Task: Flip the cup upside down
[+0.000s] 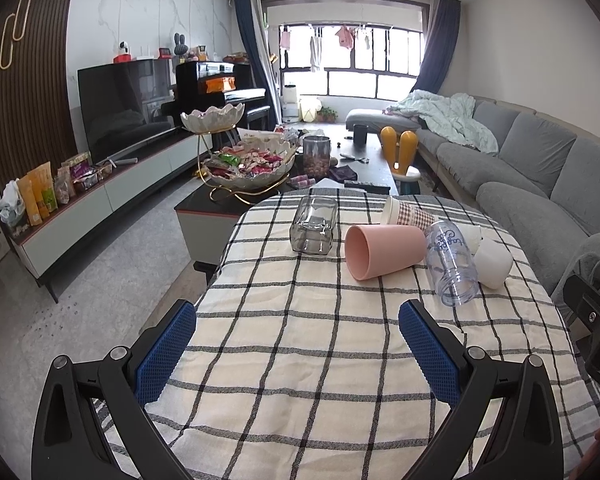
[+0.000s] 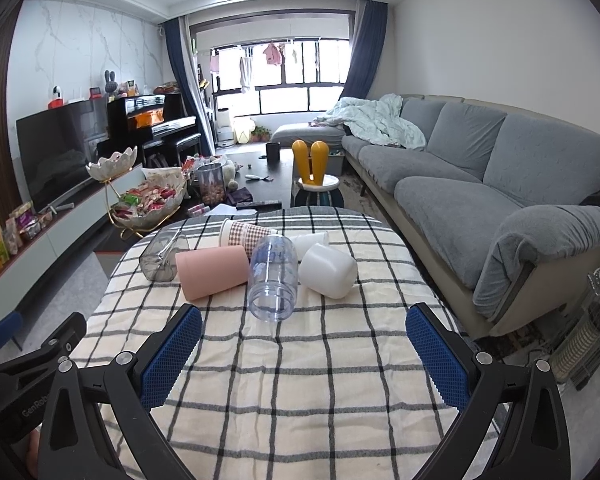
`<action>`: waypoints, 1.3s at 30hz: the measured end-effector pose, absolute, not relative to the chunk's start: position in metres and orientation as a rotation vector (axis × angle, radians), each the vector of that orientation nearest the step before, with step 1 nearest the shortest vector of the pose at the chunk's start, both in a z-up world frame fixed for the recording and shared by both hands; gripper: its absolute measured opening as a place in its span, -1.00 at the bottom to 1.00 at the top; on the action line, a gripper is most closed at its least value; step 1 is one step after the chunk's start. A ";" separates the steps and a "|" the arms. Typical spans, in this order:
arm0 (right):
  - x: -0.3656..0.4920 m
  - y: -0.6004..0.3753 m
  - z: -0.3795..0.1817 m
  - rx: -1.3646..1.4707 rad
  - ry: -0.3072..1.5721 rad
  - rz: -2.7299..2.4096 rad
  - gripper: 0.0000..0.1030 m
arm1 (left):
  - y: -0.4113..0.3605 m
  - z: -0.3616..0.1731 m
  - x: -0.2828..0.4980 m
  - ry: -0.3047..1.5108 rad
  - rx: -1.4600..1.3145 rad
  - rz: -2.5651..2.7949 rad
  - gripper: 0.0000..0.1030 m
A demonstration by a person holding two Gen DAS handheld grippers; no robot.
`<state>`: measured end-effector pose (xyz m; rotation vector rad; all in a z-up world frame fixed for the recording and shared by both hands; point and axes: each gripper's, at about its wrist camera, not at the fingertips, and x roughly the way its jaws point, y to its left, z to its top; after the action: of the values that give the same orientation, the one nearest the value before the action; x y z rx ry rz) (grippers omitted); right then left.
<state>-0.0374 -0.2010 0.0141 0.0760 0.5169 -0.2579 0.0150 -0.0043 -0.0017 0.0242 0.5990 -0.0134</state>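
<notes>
Several cups lie on their sides on the checked tablecloth (image 1: pixel 300 360): a smoky grey square glass (image 1: pixel 314 224), a pink cup (image 1: pixel 384 250), a clear bluish tumbler (image 1: pixel 452 262), a white cup (image 1: pixel 494 262) and a checked paper cup (image 1: pixel 408 212). The right wrist view shows them too: grey glass (image 2: pixel 162 258), pink cup (image 2: pixel 214 270), clear tumbler (image 2: pixel 274 280), white cup (image 2: pixel 328 270), checked cup (image 2: pixel 244 234). My left gripper (image 1: pixel 298 312) is open and empty, short of the cups. My right gripper (image 2: pixel 304 318) is open and empty, just short of the tumbler's mouth.
A dark coffee table (image 1: pixel 364 164) with a tiered snack bowl (image 1: pixel 248 164) and a jar stands beyond the table. A grey sofa (image 2: pixel 480 184) runs along the right. A TV cabinet (image 1: pixel 112 188) is on the left. A heater (image 2: pixel 592 332) stands at the right.
</notes>
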 end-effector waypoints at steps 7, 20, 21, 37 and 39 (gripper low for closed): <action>-0.005 -0.200 0.027 0.067 0.564 -0.217 0.99 | 0.003 0.006 0.036 0.668 0.041 0.090 1.00; 0.136 -0.180 0.059 -0.196 0.744 0.007 0.99 | 0.007 0.026 0.101 0.766 -0.129 0.390 1.00; 0.150 -0.178 0.060 -0.226 0.759 0.027 0.99 | 0.005 0.028 0.106 0.772 -0.151 0.395 1.00; 0.303 -0.172 0.000 -0.670 1.190 0.334 0.53 | -0.044 0.013 0.169 0.882 -0.455 0.550 1.00; 0.315 -0.174 -0.008 -0.693 1.243 0.375 0.49 | -0.049 0.011 0.179 0.898 -0.463 0.566 1.00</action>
<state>0.3155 -0.1740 -0.0082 -0.6933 1.2427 0.3746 0.1786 -0.0487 0.0111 -0.4632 0.8980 0.5662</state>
